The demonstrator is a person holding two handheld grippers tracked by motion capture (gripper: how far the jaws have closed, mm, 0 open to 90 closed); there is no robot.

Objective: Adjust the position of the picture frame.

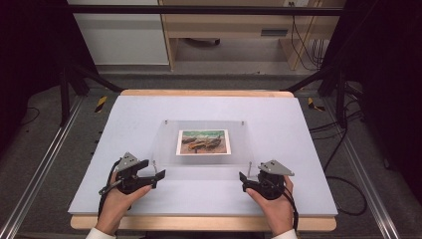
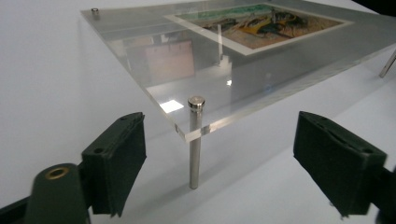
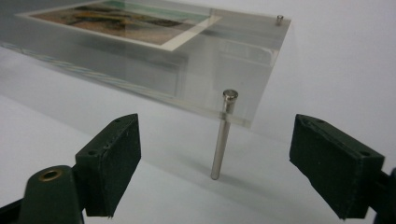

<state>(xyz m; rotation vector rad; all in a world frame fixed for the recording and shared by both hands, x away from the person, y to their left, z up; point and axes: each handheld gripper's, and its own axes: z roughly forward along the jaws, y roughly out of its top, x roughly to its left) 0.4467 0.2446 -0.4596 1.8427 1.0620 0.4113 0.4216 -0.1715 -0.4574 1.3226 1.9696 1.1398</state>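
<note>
High view: your left gripper [image 1: 158, 175] and right gripper [image 1: 242, 177] sit spread wide, empty, at the near corners of the clear acrylic picture frame [image 1: 164, 149] standing mid-table on metal pins [image 2: 195, 140].

Ahead of your left gripper [image 1: 158, 175] and right gripper [image 1: 243, 177], the clear acrylic plate [image 1: 164, 149] fills the centre of the high view, raised on thin metal posts, so you can slip under its edge only between those posts. In each gripper view one post stands between your wide-parted jaws with room on both sides: the near-left post [image 2: 194, 142] and the near-right post [image 3: 223, 135]. The white tabletop [image 1: 124, 119] lies bare at the plate's left, right and lower frame, free for passage.
</note>
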